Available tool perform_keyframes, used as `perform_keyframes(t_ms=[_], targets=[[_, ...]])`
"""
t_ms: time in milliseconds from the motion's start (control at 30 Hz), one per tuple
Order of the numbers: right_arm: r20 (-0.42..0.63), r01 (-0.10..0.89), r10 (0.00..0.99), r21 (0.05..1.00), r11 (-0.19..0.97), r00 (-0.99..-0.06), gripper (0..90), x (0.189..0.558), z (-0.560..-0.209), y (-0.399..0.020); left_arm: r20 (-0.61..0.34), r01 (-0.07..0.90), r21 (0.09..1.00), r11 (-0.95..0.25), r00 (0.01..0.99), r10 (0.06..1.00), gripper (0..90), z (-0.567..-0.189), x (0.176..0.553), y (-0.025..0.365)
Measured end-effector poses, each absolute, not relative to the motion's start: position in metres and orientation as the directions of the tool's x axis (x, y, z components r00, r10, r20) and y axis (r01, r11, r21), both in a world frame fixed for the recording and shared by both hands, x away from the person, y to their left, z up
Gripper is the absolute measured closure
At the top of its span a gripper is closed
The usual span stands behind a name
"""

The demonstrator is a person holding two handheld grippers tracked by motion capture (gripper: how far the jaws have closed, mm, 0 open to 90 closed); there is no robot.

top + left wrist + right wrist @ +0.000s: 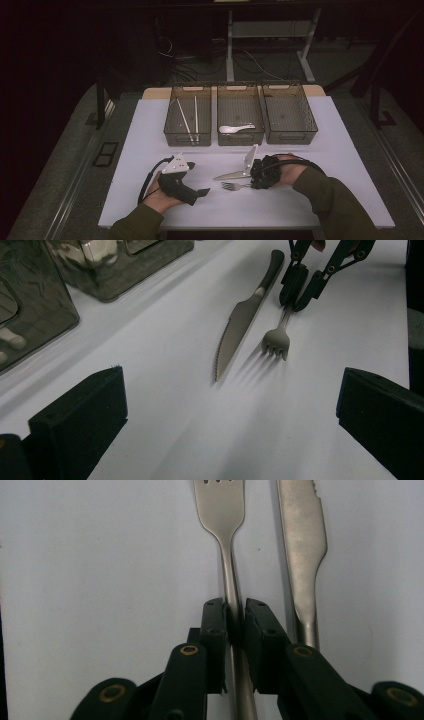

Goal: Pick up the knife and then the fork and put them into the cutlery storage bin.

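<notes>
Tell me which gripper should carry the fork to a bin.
Right. The right gripper is already clamped on the fork handle beside the knife; the left gripper rests open, apart from both.

Lab — cabled floor (250,62), desk frames (230,45)

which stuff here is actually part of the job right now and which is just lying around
In the job: fork, its handle clamped in the right gripper; likely the empty right bin.

Lying about: knife beside the fork; chopsticks in the left bin; white spoon in the middle bin; left gripper, open and idle.
</notes>
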State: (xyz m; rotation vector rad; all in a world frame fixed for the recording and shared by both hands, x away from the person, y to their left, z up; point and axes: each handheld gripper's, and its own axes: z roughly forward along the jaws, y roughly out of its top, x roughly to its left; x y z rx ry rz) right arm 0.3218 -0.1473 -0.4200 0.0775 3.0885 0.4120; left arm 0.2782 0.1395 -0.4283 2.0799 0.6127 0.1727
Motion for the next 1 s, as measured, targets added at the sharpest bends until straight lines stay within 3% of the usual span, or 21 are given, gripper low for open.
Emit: perform_keyframes(t_ms=[167, 400, 1000], targets=[[-0.034, -0.003, 0.004, 0.207, 0.978, -0.999, 82.6, 0.322, -0.419, -0.139, -0.11, 0.355, 0.821, -0.446, 0.867, 0.486, 0.0, -0.428, 0.278, 0.14], [-0.033, -0.004, 0.003, 0.215, 0.977, -0.999, 84.2, 0.321, -0.419, -0.14, -0.113, 0.355, 0.823, -0.444, 0.867, 0.486, 0.0, -0.428, 0.279, 0.141], [0.004, 0.118, 0.127, 0.401, 0.908, -0.992, 84.1, 0.325, -0.417, -0.17, -0.132, 0.363, 0.824, -0.434, 0.869, 0.476, 0.0, -0.429, 0.275, 0.155]])
